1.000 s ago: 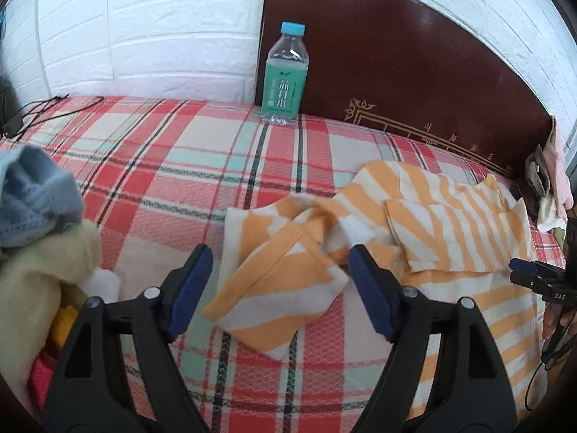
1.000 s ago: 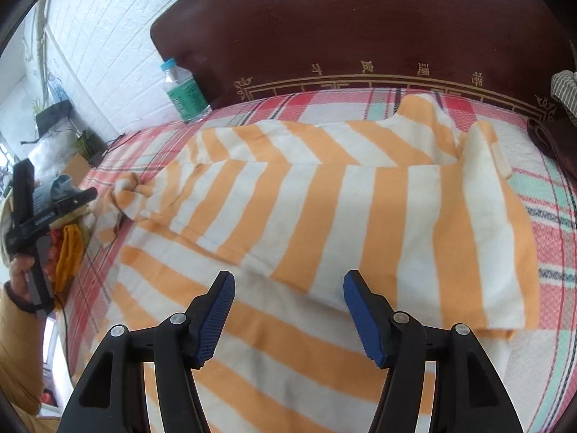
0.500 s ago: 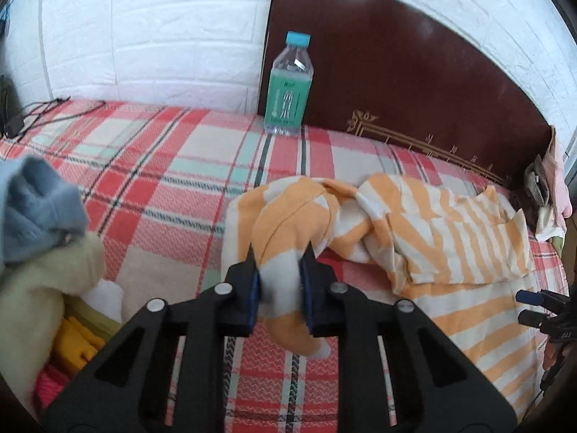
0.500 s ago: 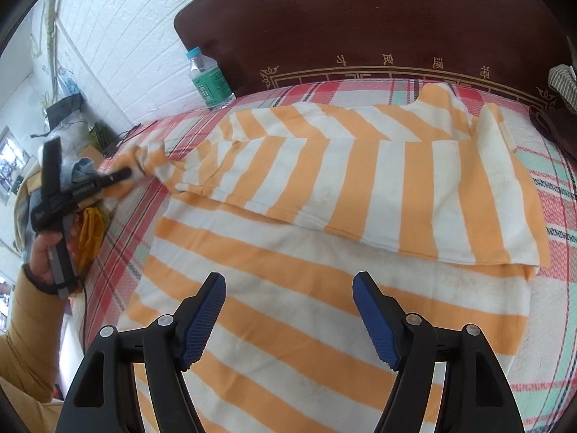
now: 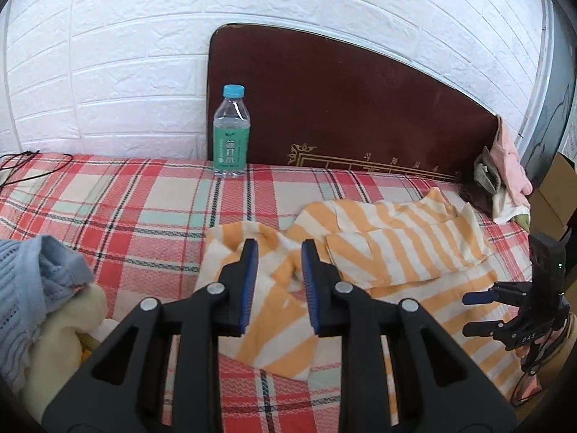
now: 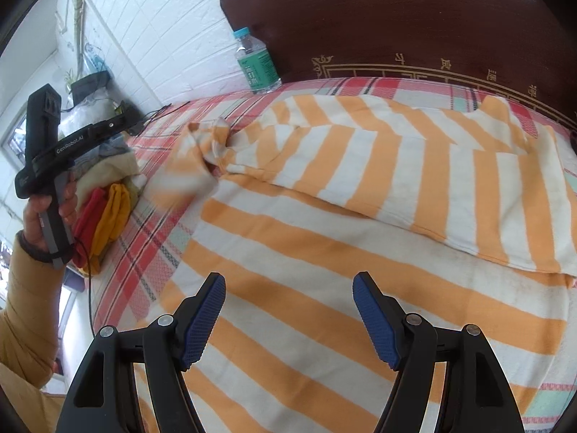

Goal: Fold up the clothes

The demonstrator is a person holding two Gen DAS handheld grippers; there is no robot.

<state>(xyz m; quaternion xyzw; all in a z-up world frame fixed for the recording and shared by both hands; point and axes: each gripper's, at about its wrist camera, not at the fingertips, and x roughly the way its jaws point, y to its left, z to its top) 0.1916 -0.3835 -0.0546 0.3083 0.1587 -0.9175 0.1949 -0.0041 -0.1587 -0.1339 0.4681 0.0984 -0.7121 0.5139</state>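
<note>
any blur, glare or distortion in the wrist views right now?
Left wrist view: sharp, strong fisheye bend in the brick wall, soft sheen on the headboard. Right wrist view: the sleeve end of the striped shirt is smeared by motion, the rest crisp; bright window at the left edge, black vignette corners.

Left claw (image 5: 279, 258) opening, nothing gripped; right claw (image 6: 288, 288) wide — empty.

striped garment (image 6: 324, 252): 1 | water bottle (image 5: 231, 133): 1 | tools: 2
</note>
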